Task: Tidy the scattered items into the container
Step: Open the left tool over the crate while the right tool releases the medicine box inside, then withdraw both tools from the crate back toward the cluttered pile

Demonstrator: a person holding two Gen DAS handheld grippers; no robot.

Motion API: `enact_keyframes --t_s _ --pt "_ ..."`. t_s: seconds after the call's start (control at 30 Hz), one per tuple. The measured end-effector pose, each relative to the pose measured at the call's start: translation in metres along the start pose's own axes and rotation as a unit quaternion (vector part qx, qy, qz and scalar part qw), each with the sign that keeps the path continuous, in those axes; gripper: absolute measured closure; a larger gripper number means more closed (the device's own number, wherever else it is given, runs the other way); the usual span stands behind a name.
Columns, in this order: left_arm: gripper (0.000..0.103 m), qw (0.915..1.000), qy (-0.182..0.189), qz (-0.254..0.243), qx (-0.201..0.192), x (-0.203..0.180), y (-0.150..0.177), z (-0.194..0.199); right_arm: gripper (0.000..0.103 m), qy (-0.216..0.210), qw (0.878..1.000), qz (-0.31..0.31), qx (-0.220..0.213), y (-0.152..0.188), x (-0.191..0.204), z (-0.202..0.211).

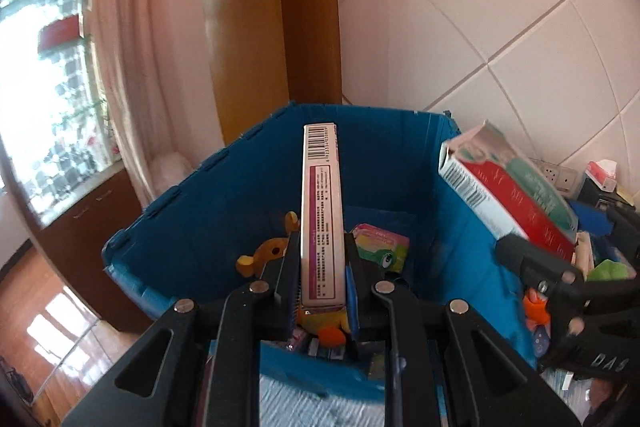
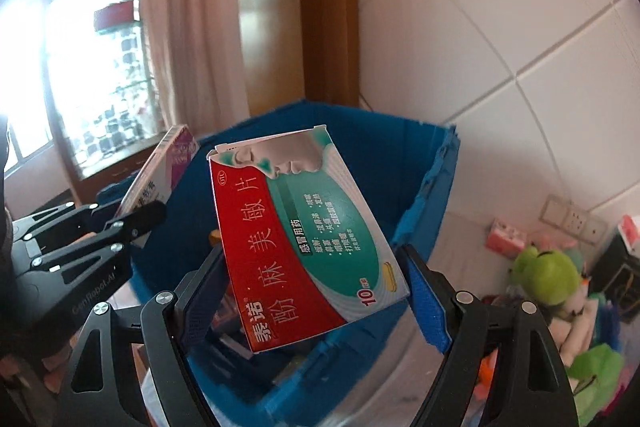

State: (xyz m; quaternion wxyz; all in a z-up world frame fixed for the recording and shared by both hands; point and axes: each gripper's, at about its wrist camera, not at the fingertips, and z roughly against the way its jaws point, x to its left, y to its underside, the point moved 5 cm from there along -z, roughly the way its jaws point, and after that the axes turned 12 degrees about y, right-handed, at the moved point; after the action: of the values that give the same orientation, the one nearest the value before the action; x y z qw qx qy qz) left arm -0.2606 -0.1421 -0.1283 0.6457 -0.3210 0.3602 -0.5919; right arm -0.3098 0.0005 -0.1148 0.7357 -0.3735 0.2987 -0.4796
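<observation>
1. Left wrist view: left gripper (image 1: 322, 263) pinches a narrow pink box (image 1: 323, 215) edgewise above the blue bin (image 1: 192, 211).
2. Right gripper (image 2: 316, 283) clamps a red-green medicine box (image 2: 304, 235), bin at 12 o'clock.
3. Bin holds toys (image 1: 260, 255).

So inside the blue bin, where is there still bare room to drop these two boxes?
Bare floor shows at the far end of the blue bin, behind the green packet. The near end is crowded: yellow toy, orange toy, small packets.
</observation>
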Motion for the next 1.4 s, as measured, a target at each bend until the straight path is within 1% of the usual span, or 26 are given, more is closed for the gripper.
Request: enact_keyframes --t_s 0.07,0.13,0.3,0.33,0.37,0.43,0.47,0.5,0.57,0.6,0.63,0.67,0.73,0.8,0.9,0.93,0.97,1.0,1.4 --pt "0.085 1.0000 0.007 -0.002 0.005 0.011 -0.006 -0.013 0.020 0.016 1.000 -0.003 0.011 0.005 0.001 -0.009" --pt "0.085 0.9999 0.012 -0.004 0.007 0.014 -0.007 -0.020 0.020 0.028 0.999 -0.001 0.019 0.006 0.005 -0.016" --pt "0.085 0.9987 0.042 0.007 0.026 0.037 -0.011 -0.040 0.020 0.048 0.998 0.002 0.039 0.009 0.019 -0.031" --pt "0.084 0.9985 0.045 0.009 0.030 0.041 -0.010 -0.042 0.020 0.050 0.998 0.002 0.041 0.009 0.021 -0.033" --pt "0.081 0.9983 0.046 0.009 0.033 0.041 -0.010 -0.044 0.020 0.052 0.998 0.002 0.044 0.009 0.023 -0.035" --pt "0.067 0.9985 0.041 0.007 0.035 0.046 -0.010 -0.046 0.020 0.056 0.997 0.003 0.046 0.010 0.025 -0.037" --pt "0.054 0.9988 0.036 0.006 0.031 0.046 -0.010 -0.044 0.019 0.059 0.997 0.003 0.047 0.010 0.025 -0.038" --pt "0.038 0.9994 0.028 0.005 0.021 0.047 -0.011 -0.041 0.019 0.061 0.997 0.003 0.047 0.010 0.026 -0.039" --pt "0.022 0.9998 0.019 0.006 -0.004 0.052 -0.013 -0.033 0.019 0.067 0.997 0.003 0.047 0.010 0.027 -0.040" --pt "0.018 0.9997 0.019 0.006 -0.015 0.053 -0.014 -0.029 0.019 0.067 0.997 0.003 0.047 0.010 0.028 -0.040" --pt "0.016 0.9996 0.019 0.007 -0.021 0.054 -0.015 -0.026 0.019 0.068 0.997 0.003 0.048 0.010 0.029 -0.041" --pt "0.013 0.9995 0.021 0.008 -0.022 0.057 -0.016 -0.024 0.019 0.070 0.996 0.004 0.049 0.010 0.030 -0.041" --pt "0.010 0.9993 0.025 0.011 -0.026 0.060 -0.016 -0.023 0.018 0.073 0.996 0.004 0.049 0.011 0.030 -0.041" --pt "0.003 0.9991 0.022 0.011 -0.033 0.066 -0.015 -0.022 0.017 0.074 0.996 0.001 0.048 0.012 0.029 -0.040" --pt "0.000 0.9990 0.021 0.007 -0.040 0.060 -0.015 -0.017 0.012 0.079 0.996 -0.004 0.046 0.013 0.026 -0.037" --pt "0.000 0.9990 0.021 0.007 -0.039 0.059 -0.016 -0.017 0.009 0.080 0.996 -0.004 0.046 0.014 0.024 -0.036" --pt "0.000 0.9990 0.023 0.008 -0.037 0.058 -0.018 -0.016 0.002 0.083 0.995 -0.005 0.046 0.014 0.023 -0.035" --pt "0.000 0.9991 0.023 0.009 -0.036 0.057 -0.018 -0.016 0.000 0.085 0.995 -0.006 0.046 0.015 0.021 -0.034" --pt "0.000 0.9992 0.021 0.015 -0.030 0.049 -0.009 -0.005 0.000 0.093 0.995 -0.016 0.037 0.017 0.015 -0.018"
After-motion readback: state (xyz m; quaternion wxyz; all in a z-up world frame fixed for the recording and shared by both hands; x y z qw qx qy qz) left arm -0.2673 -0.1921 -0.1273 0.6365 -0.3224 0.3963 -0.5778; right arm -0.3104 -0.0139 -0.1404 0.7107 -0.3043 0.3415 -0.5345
